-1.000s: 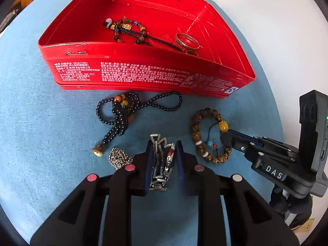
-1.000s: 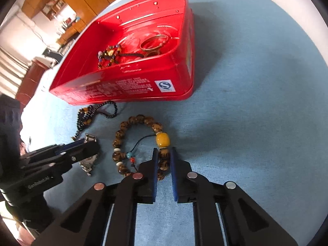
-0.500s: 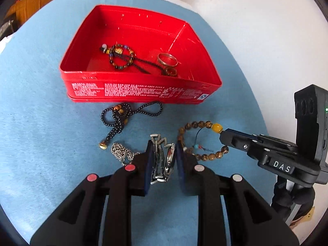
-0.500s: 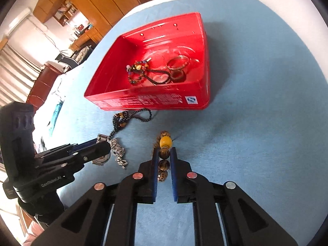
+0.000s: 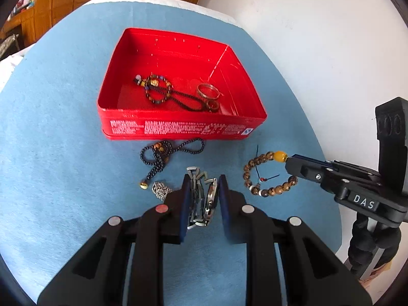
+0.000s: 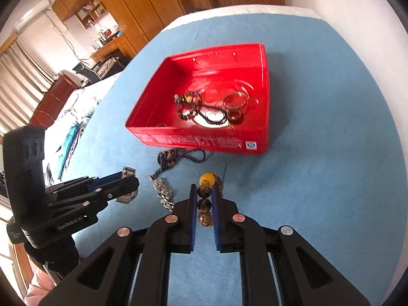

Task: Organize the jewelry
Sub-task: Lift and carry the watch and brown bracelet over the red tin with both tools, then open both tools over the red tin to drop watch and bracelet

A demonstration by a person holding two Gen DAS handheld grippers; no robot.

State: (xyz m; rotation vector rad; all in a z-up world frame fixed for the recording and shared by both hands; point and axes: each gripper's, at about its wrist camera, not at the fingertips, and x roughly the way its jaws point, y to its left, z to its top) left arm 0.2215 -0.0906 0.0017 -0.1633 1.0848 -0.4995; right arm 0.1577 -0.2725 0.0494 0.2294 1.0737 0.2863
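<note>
A red tin [image 5: 178,127] [image 6: 204,141] sits on the blue cloth and holds a beaded bracelet with a dark cord [image 5: 158,89] and two rings [image 5: 207,90]. My left gripper [image 5: 202,186] is shut on a silver metal watch [image 5: 201,201] and holds it above the cloth. My right gripper [image 6: 204,191] [image 5: 290,164] is shut on a brown bead bracelet with a yellow bead [image 5: 265,176] [image 6: 205,205], lifted off the cloth. A black bead necklace [image 5: 163,158] [image 6: 178,158] and a silver chain [image 5: 160,190] [image 6: 163,193] lie in front of the tin.
The blue cloth [image 5: 51,153] covers a round table with a white wall to the right. Wooden cabinets [image 6: 142,7], a desk and a bed show behind the table in the right wrist view.
Both grippers have risen well above the cloth, lifting the watch and the brown bracelet with them. The tin now looks smaller and farther off in both views.
</note>
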